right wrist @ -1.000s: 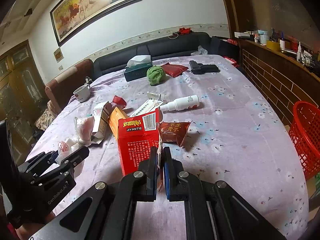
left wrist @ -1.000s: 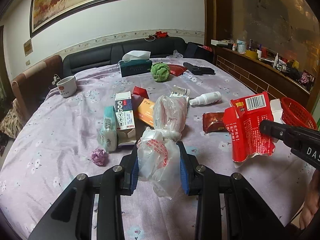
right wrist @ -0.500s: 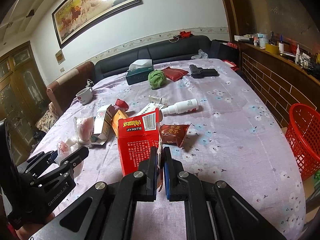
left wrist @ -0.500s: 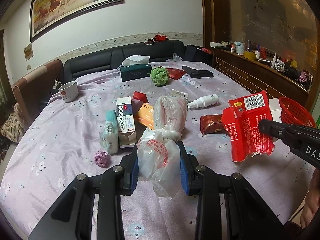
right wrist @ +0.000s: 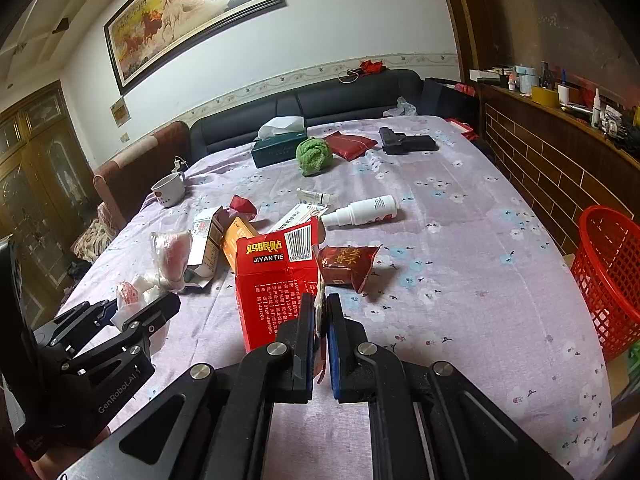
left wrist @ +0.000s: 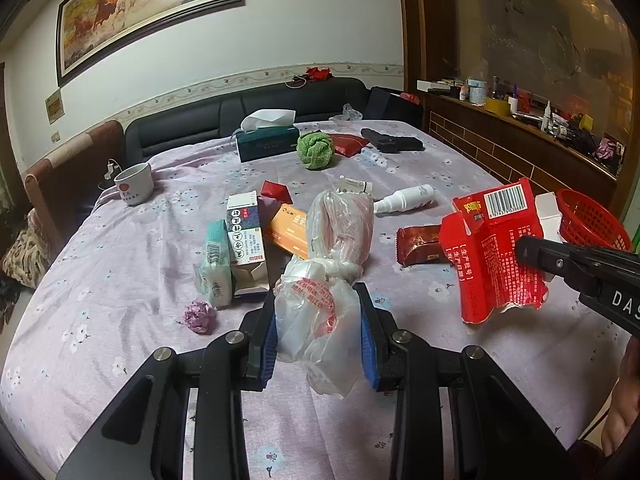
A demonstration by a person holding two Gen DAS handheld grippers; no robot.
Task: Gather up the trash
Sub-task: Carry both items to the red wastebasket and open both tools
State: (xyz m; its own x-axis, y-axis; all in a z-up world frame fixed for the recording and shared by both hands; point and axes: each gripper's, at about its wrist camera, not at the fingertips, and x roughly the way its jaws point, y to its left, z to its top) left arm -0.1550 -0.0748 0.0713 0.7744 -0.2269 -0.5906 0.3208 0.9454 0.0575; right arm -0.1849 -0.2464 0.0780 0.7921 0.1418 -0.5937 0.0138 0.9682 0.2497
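- Left tongs [left wrist: 318,332]: pinched on a knotted clear plastic bag [left wrist: 320,300], whose loose tail hung below the pads while its pink-streaked bulge reached forward over the tabletop [left wrist: 120,264].
- Right tongs [right wrist: 319,332]: pressed together on the torn flap of an opened red carton [right wrist: 272,280] marked JIYANTIE, held upright and clear of the cloth.
- Landmark: a red mesh basket [right wrist: 612,280] stood off the tabletop's right edge, apparently the bin. The carton was well to its left; the bag was farther left again.
- Uncollected litter, all left of the basket: a dark red snack wrapper [right wrist: 348,266] just beside the carton, a white spray bottle [right wrist: 362,210] behind it, an orange box [left wrist: 290,226], a blue-and-white open box [left wrist: 246,240], a tissue pack [left wrist: 214,268] and a crumpled purple foil ball [left wrist: 199,316].
- Risk, carton: the grip was on a thin ragged flap only; a quick swing toward the basket could tear it or let it slip.
- Risk, bag: slick film bunched between the pads could creep out, and the hanging tail could snag on the basket rim.
- Risk, sorting: the mug [left wrist: 134,184], green cloth ball [left wrist: 316,150] and tissue box [left wrist: 266,144], far from the basket, could be mistaken for trash.
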